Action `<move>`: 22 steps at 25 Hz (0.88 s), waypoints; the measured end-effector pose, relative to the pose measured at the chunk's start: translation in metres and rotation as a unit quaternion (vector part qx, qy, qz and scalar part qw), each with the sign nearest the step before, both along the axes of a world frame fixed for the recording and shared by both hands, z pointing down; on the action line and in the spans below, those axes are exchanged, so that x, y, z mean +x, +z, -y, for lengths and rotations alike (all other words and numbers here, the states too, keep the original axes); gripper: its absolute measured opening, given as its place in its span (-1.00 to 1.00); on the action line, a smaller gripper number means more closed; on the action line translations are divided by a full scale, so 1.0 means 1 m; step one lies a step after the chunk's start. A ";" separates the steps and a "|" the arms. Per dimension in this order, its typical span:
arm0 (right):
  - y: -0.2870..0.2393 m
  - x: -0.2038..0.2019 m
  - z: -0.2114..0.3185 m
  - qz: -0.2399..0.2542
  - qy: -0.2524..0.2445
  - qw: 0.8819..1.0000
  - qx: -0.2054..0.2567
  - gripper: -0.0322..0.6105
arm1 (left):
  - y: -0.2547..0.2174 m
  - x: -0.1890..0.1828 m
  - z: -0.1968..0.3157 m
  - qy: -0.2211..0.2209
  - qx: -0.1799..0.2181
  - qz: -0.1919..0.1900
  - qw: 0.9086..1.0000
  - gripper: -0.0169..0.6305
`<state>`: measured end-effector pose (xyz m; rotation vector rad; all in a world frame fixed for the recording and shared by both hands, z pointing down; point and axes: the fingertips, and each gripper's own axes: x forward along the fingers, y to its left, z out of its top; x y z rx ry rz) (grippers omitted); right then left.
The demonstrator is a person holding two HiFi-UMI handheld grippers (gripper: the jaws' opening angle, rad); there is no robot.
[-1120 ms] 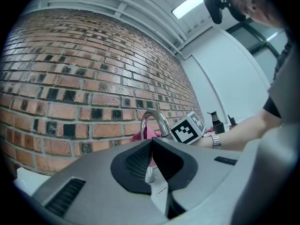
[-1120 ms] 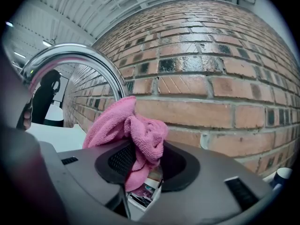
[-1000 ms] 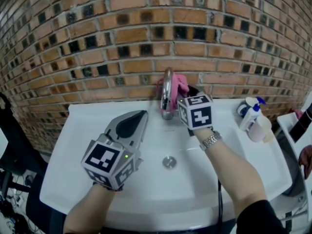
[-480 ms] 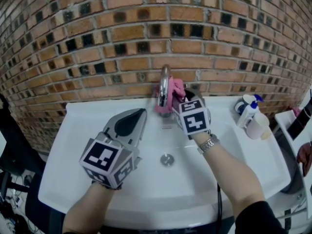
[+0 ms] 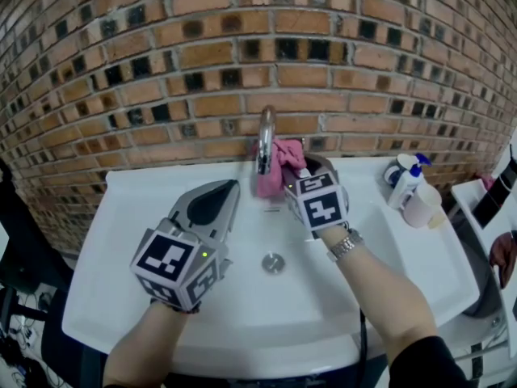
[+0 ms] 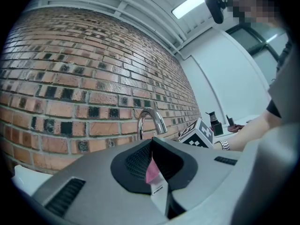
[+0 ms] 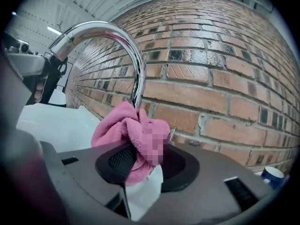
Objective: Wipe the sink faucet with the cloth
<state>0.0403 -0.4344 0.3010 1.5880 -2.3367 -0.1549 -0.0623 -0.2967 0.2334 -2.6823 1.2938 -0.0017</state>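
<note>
A curved chrome faucet (image 5: 264, 140) rises at the back of the white sink (image 5: 121, 241), against the brick wall. A bunched pink cloth (image 5: 276, 170) presses against the lower part of its neck from the right. My right gripper (image 5: 303, 170) is shut on that cloth. In the right gripper view the cloth (image 7: 124, 128) bulges out of the right gripper (image 7: 145, 165) and touches the faucet (image 7: 127, 46). My left gripper (image 5: 229, 191) hovers over the basin left of the faucet, shut and holding nothing. The left gripper (image 6: 152, 168) points at the faucet (image 6: 150, 118) from a short way off.
A drain (image 5: 273, 262) sits in the middle of the basin. A spray bottle (image 5: 408, 183) and a pale cup (image 5: 420, 208) stand on the sink's right rim. The brick wall (image 5: 242, 55) rises directly behind the faucet. A dark chair (image 5: 20, 257) stands at the left.
My right gripper has slid the pink cloth down the faucet's neck, from near the top of the curve toward the base. My left gripper has stayed where it was.
</note>
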 end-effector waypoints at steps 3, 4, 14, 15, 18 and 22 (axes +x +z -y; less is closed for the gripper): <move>0.002 -0.002 -0.006 -0.006 -0.007 1.000 -0.004 -0.48 | 0.000 0.000 -0.001 0.000 -0.001 0.000 1.000 -0.92; 0.003 -0.003 -0.008 -0.007 -0.010 1.000 -0.005 -0.48 | 0.000 0.000 -0.001 0.001 0.000 0.001 1.000 -0.92; 0.012 0.008 -0.023 -0.002 -0.016 0.999 -0.029 -0.48 | 0.002 0.002 -0.003 0.000 -0.003 0.002 1.000 -0.92; 0.013 0.008 -0.025 -0.004 -0.018 0.999 -0.030 -0.48 | 0.002 0.003 -0.003 0.000 -0.003 0.002 1.000 -0.92; 0.015 0.014 -0.028 -0.006 -0.015 0.999 -0.035 -0.48 | 0.002 0.004 -0.004 0.000 -0.003 0.003 1.000 -0.92; 0.018 0.021 -0.030 -0.007 -0.009 0.999 -0.041 -0.48 | 0.002 0.003 -0.004 -0.005 -0.004 0.002 1.000 -0.93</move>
